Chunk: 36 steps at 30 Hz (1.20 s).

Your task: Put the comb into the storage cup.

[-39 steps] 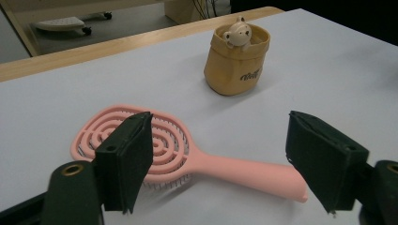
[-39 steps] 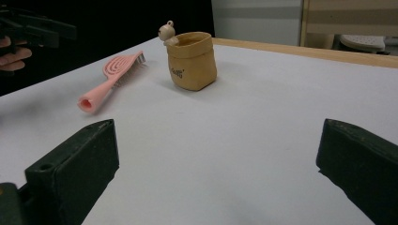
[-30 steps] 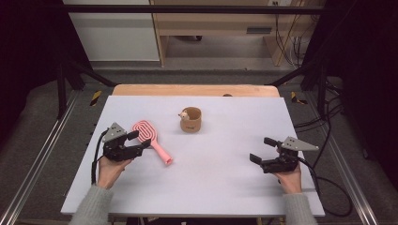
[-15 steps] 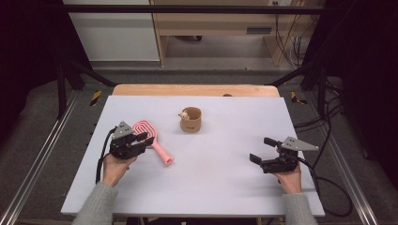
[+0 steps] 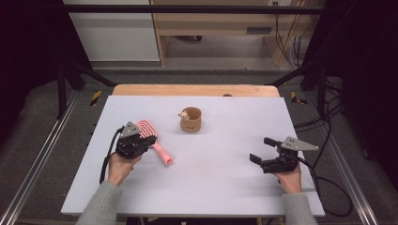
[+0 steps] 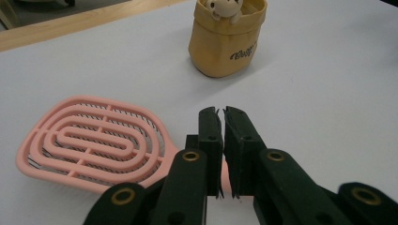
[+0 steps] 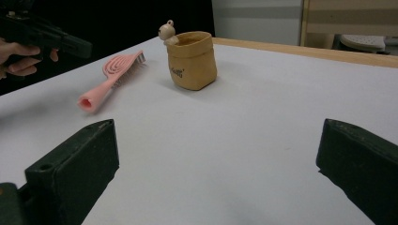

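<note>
A pink vented hairbrush (image 5: 161,153) lies flat on the white table (image 5: 220,187), left of centre, handle toward the front right. My left gripper (image 5: 149,139) hovers over the neck of the hairbrush (image 6: 94,143). Its jaws have just been closing and now stand shut (image 6: 221,112) with nothing between them; the pink handle passes underneath. My right gripper (image 5: 260,149) rests at the front right, open wide and empty (image 7: 218,154). In the right gripper view the brush (image 7: 110,79) lies on the table below the left gripper (image 7: 70,44).
A small tan fabric pot (image 5: 191,120) with a little toy figure on its rim stands behind the table's centre; it shows as well as a pot (image 6: 227,40) beyond the left jaws and as a pot (image 7: 190,58) in the right gripper view. A wooden strip (image 5: 197,90) runs along the far edge.
The left gripper's jaws have closed from open to shut above the brush handle, and the hand edged slightly right. The brush and the right gripper have stayed put.
</note>
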Tool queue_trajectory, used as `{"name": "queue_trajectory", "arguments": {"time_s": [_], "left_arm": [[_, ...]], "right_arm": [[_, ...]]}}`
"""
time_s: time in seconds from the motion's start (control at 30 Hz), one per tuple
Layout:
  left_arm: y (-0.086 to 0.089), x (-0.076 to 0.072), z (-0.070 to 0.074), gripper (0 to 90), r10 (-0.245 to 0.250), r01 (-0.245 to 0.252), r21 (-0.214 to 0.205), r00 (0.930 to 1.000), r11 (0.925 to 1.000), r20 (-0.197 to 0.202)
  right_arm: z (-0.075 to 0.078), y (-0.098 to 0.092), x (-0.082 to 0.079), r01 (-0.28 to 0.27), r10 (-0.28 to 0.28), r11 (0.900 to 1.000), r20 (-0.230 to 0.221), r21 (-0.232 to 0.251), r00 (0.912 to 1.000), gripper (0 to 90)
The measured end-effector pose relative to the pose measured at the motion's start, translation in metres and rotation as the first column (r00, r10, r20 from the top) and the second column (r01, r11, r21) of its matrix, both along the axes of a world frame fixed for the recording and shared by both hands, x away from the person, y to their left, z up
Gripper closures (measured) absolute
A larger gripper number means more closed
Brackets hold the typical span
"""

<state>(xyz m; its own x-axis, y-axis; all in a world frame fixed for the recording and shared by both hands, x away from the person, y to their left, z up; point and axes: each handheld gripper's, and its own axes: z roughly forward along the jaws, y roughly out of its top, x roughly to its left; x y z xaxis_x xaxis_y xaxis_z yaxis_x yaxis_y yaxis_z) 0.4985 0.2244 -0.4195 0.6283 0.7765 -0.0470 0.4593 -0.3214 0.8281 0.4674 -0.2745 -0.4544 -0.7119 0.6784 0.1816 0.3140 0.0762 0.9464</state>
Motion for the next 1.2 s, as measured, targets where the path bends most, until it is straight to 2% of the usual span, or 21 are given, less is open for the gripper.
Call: {"name": "queue_trajectory", "arguments": {"time_s": [0.1,0.33,0.7,0.83,1.2], "left_arm": [[-0.002,0.001,-0.001,89.2,-0.003,0.003,-0.002,1.0000,1.0000,-0.008],[-0.007,0.005,-0.005,89.5,-0.014,0.015,0.012,0.9995,0.9998,-0.030],[-0.020,0.012,-0.015,89.5,-0.029,0.033,0.060,0.9972,0.9976,-0.069],[-0.023,0.013,-0.017,89.6,-0.029,0.034,0.061,0.9965,0.9976,-0.079],[-0.032,0.017,-0.026,89.6,-0.037,0.050,0.106,0.9925,0.9932,-0.116]], "right_arm": [[0.000,0.000,0.000,0.000,0.000,1.0000,-0.001,0.000,1.0000,0.2],[0.000,0.000,0.000,-0.001,0.001,1.0000,-0.001,0.000,1.0000,0.1],[0.000,0.000,0.000,-0.001,0.001,1.0000,-0.001,0.000,1.0000,0.2],[0.000,0.000,0.000,-0.002,0.002,1.0000,-0.002,-0.001,1.0000,0.1],[0.000,0.000,0.000,-0.002,0.002,1.0000,-0.001,-0.003,1.0000,0.1]]}}
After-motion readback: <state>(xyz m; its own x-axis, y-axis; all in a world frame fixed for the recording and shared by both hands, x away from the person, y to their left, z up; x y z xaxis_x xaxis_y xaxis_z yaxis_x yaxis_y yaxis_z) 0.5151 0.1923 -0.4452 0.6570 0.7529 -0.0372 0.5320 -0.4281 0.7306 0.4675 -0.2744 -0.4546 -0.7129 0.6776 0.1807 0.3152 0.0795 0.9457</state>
